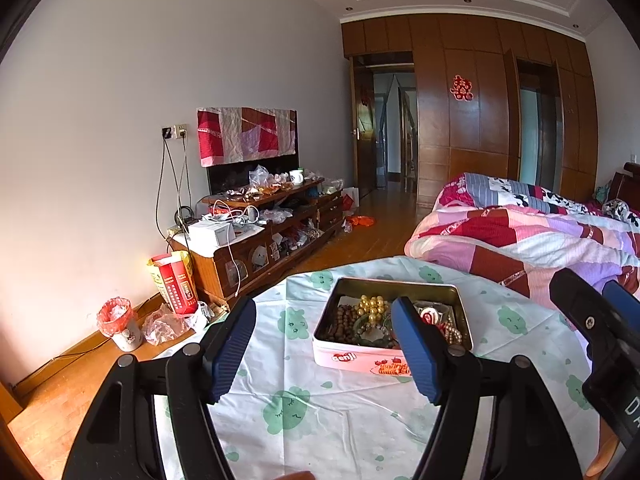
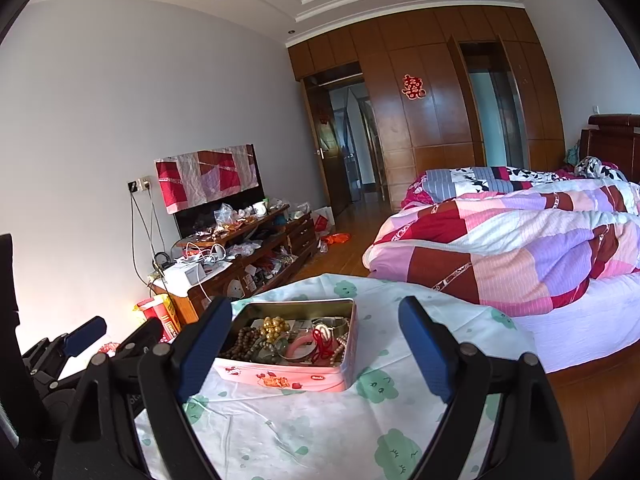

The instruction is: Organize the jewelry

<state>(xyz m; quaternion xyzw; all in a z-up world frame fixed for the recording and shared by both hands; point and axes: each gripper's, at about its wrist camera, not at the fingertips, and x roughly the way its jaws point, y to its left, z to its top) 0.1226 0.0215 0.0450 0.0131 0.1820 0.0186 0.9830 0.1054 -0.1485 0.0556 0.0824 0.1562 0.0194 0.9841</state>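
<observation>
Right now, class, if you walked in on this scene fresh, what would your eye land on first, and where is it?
First, the open pink tin on the cloud-print tablecloth, heaped with jewelry: gold beads, brown wooden beads and a pink bangle. Both tongs, left and right, stand open and empty before it. To the right lies a patchwork quilt.

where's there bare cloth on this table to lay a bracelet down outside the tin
Bare cloth lies between the tin's front wall and both open grippers, left and right. More bare cloth lies right of the tin, toward the quilt. The tin is crowded with beads.
</observation>
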